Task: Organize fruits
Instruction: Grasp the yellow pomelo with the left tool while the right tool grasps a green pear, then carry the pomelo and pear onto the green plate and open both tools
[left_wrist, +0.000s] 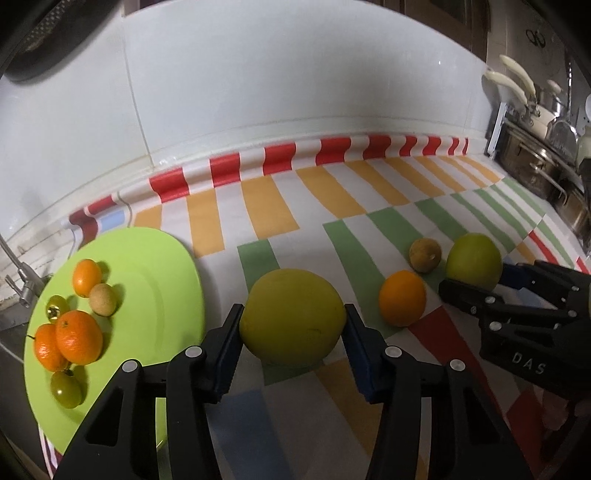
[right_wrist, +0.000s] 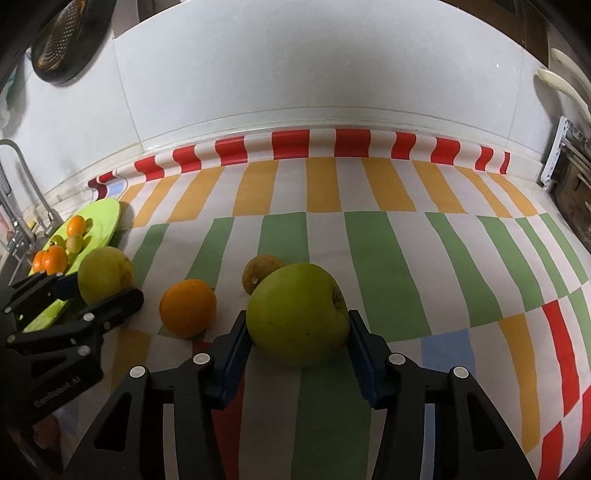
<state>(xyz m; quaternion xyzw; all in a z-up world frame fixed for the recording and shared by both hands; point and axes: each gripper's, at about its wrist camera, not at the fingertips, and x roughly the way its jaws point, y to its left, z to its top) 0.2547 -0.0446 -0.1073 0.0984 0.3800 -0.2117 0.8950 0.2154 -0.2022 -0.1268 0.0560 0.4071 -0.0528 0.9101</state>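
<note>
The left claw is clenched on a large yellow-green fruit, its two blue-padded fingers pressed against the fruit's left and right flanks while the fruit sits on the striped cloth that covers the bench. The right claw grips the green apple in the same way, a pad tight on each side, the apple resting on the cloth with its stem hollow turned up and to the right. Seen from the left wrist, the right claw comes in from the right edge around that apple. Between the two held fruits lies an orange, touching neither claw, and just behind it, beside the apple, a small brownish round fruit. To the left of the yellow-green fruit a lime-green plate lies on the cloth near the sink tap. The plate carries two mandarins touching each other at its near left, a small orange fruit farther back, a pale tan round fruit just beside that one, and two small green fruits, one at the near edge and one behind the mandarins. White wall tiles rise behind the cloth's red-striped border, and pots with cream handles stand at the far right.
</note>
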